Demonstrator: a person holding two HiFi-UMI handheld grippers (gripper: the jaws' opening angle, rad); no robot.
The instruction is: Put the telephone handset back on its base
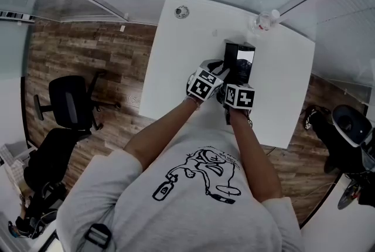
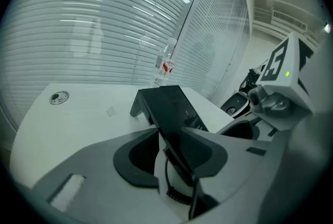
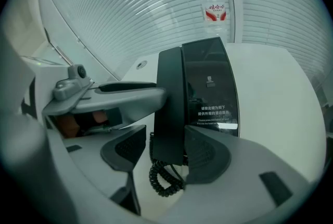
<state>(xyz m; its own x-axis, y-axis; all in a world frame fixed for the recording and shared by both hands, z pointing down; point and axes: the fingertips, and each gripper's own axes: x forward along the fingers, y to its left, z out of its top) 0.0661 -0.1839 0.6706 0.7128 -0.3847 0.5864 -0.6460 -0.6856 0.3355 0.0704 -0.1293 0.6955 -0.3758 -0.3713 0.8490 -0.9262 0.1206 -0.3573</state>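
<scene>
The handset (image 3: 169, 108) lies along the left side of its base (image 3: 210, 87) on the white table (image 1: 176, 69). Its lower end dips behind the pads, and in the head view the 2 marker cubes cover it. In the left gripper view, handset and base merge into 1 dark slab that I cannot separate. The handset's lower end stands between the jaws of the right gripper (image 3: 167, 146), which are spread and released, with a gap at the left pad. The left gripper (image 2: 174, 152) is likewise spread, with the slab between its jaws and a pale gap on 1 side. The coiled cord (image 3: 164, 178) curls below the handset. There are 1 handset, 1 base, 1 cord, 2 grippers and 1 bottle (image 3: 214, 7) behind.
</scene>
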